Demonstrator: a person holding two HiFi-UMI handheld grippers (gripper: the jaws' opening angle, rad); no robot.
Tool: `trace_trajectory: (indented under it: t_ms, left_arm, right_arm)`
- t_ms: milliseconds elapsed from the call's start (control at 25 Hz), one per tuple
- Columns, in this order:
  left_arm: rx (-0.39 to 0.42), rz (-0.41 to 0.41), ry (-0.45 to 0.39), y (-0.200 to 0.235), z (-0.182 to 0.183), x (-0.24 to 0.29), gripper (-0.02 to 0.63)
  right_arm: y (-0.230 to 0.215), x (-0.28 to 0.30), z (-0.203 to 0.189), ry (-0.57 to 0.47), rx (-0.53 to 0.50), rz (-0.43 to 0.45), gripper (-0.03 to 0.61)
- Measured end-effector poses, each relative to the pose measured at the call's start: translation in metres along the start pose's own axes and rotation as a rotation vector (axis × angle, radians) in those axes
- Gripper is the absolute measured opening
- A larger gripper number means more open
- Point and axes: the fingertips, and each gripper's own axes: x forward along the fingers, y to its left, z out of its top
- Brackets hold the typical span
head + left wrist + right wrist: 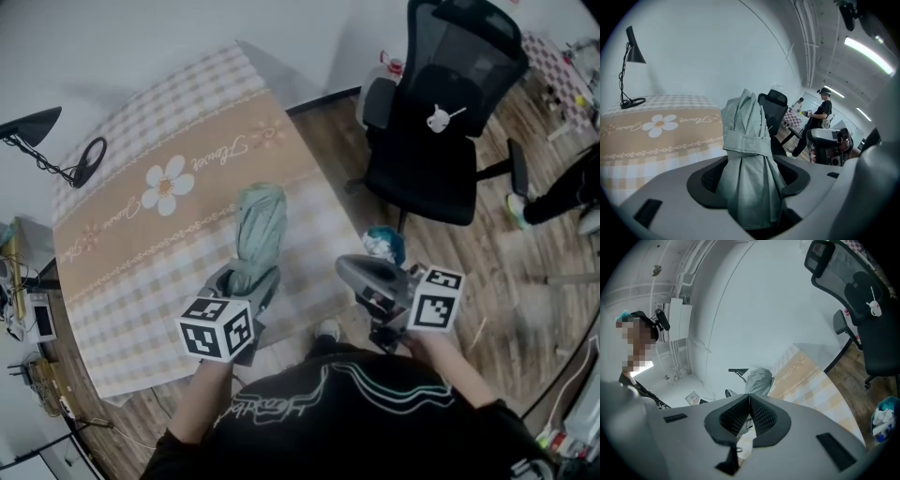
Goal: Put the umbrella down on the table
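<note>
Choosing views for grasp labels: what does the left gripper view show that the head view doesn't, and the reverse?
Left gripper view only: the pads pressing the folded umbrella, its strap just beyond them; a standing person in the background; ceiling lights.
Head view only: both marker cubes, the wearer's black shirt, the blue-lined bin on the floor.
Both: the umbrella in the left gripper, the table with its flower-print cloth, the black lamp, the black office chair.

The folded grey-green fabric umbrella — its handle end is hidden below the black fingers of the left gripper.
</note>
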Motion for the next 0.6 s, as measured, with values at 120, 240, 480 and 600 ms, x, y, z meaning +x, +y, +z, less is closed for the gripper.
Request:
trace_trajectory:
  t_ms: [120,240,480,600]
  left_arm:
    - [-0.013,0.012,0.027,0.007,-0.007,0.013,0.266]
    - [-0.016,0.032,0.056,0.014,-0.016,0.027,0.265]
    - [-0.039,0.056,0.103,0.029,-0.038,0.05,0.266]
    - [-0.034,0.075,0.124,0.034,-0.045,0.058,0.267]
  right_arm:
    - [-0.008,0.002,0.003,0.007,0.01,0.0,0.012]
    - [-0.015,0.004,0.005,0.013,0.019,0.001,0.012]
    - [-0.026,0.005,0.003,0.026,0.028,-0.002,0.012]
    - [-0.031,0.005,0.004,0.031,0.033,-0.007,0.012]
